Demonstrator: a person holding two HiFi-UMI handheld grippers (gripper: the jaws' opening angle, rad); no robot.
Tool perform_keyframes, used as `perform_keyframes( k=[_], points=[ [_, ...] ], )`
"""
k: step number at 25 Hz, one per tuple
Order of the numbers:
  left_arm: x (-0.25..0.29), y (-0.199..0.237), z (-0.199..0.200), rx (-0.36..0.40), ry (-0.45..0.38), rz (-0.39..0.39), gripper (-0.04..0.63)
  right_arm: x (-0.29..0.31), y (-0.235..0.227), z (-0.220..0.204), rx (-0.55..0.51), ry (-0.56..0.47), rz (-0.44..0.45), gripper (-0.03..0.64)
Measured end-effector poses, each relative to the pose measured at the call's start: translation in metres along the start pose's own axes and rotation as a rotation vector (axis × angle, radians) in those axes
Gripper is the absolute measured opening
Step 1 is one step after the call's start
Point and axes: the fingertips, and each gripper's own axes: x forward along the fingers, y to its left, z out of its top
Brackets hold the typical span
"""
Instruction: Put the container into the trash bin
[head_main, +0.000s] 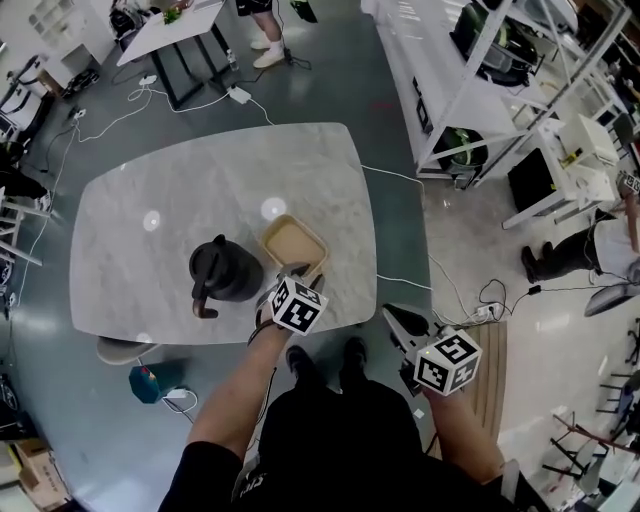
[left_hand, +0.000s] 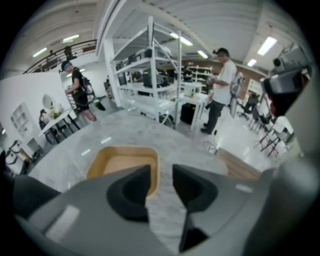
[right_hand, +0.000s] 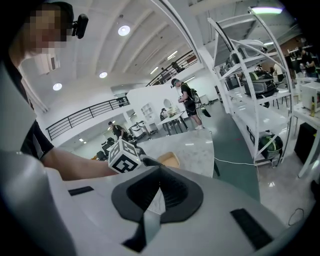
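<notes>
A tan, rounded-square container (head_main: 294, 244) lies open on the marble table (head_main: 150, 190), near its front edge. A black trash bin (head_main: 225, 268) with a handle stands just left of it. My left gripper (head_main: 290, 272) hangs over the container's near right corner, pointing steeply down. In the left gripper view its jaws (left_hand: 161, 175) stand open, the container (left_hand: 120, 165) lies just ahead and left, and only bare table shows between the pads. My right gripper (head_main: 392, 316) is off the table's front right edge, shut with nothing in it (right_hand: 160, 172). The right gripper view also catches the container (right_hand: 169, 160).
White shelving racks (head_main: 470, 80) stand to the right, with cables (head_main: 440, 280) across the floor beside the table. Another table (head_main: 170, 25) and people stand at the back. A blue object (head_main: 150, 383) lies on the floor under the table's front left.
</notes>
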Motion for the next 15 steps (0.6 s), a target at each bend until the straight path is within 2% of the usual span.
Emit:
perform_keyframes(
  k=[4,8,11,15],
  points=[
    [0.023,0.0,-0.025,0.043,0.126,0.01,0.146,-0.003,-0.009,-0.009,0.03,-0.003,0.0,-0.006],
    [0.043,0.004,-0.037,0.075,0.209,0.041,0.126,-0.003,-0.021,-0.017,0.056,0.0,0.012,-0.006],
    [0.05,0.008,-0.041,0.09,0.247,0.071,0.073,-0.005,-0.028,-0.018,0.064,-0.001,0.021,-0.006],
    [0.044,0.011,-0.044,0.086,0.247,0.104,0.028,-0.013,-0.035,-0.018,0.073,-0.025,0.017,-0.006]
  ],
)
